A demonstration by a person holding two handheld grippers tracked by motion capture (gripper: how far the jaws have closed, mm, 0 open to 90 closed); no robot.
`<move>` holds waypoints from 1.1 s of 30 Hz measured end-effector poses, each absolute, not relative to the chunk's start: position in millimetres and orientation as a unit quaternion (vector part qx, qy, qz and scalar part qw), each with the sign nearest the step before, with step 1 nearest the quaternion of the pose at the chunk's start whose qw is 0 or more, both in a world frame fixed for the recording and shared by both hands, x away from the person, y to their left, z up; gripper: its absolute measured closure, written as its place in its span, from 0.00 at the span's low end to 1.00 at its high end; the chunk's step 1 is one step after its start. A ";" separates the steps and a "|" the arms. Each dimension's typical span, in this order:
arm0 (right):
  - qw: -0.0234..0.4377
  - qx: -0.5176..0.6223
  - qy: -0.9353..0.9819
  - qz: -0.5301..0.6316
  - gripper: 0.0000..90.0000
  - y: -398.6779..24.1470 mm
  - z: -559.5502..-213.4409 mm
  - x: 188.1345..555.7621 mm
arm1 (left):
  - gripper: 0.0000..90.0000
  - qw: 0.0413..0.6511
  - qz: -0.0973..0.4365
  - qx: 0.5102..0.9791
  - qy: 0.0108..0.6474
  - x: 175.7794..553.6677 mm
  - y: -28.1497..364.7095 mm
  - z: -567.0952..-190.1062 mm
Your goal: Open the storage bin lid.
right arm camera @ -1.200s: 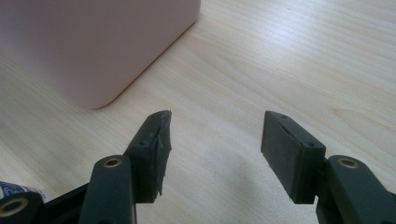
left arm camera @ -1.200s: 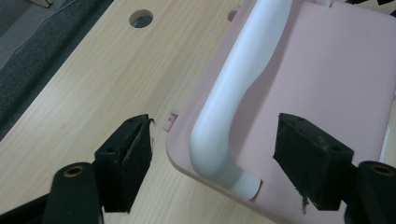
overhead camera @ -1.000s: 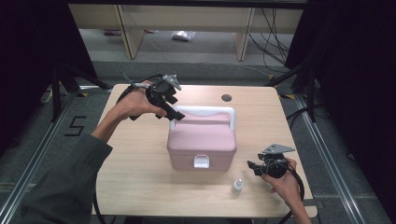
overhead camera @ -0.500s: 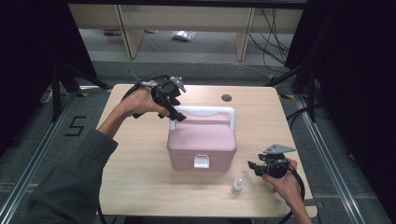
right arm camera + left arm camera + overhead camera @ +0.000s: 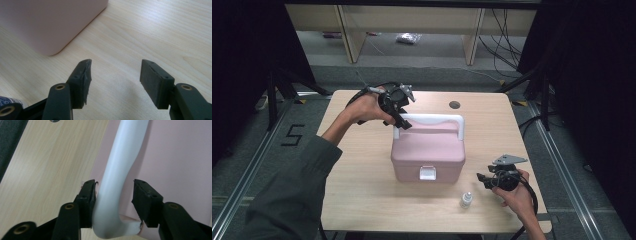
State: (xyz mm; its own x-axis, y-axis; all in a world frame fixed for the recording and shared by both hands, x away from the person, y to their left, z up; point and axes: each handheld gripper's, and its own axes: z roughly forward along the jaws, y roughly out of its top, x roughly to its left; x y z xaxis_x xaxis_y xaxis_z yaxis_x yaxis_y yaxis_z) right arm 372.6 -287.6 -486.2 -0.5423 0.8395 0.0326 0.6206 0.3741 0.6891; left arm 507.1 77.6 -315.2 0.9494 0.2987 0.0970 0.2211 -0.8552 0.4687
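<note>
Pink box (image 5: 428, 150) sits mid-counter (image 5: 362, 190), lid closed, white latch (image 5: 428, 173) facing person. White handle (image 5: 432, 120) stands along box's far edge.

Left tongs (image 5: 401, 121) at handle's left corner; jaws have just been closing, handle (image 5: 117, 170) between them. One pad (image 5: 88, 197) touches handle, other pad (image 5: 142, 200) stands just clear, so no firm grip.

Right tongs (image 5: 483, 178) rest near counter's right front, jaws parted, nothing between them, bare wood beneath (image 5: 120, 82). Small white bottle (image 5: 466, 200) upright just left of them, in front of box's right corner.
</note>
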 end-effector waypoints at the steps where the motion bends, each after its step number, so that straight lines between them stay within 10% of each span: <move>1: 0.164 0.449 0.813 0.332 0.48 -287.9 -485.9 372.6 | 0.66 0.224 0.090 0.962 0.129 509.3 78.4 -312.7; 33: 0.191 0.426 0.780 0.417 0.52 -292.9 -455.9 367.3 | 0.77 0.240 0.116 0.957 0.112 512.2 76.6 -291.1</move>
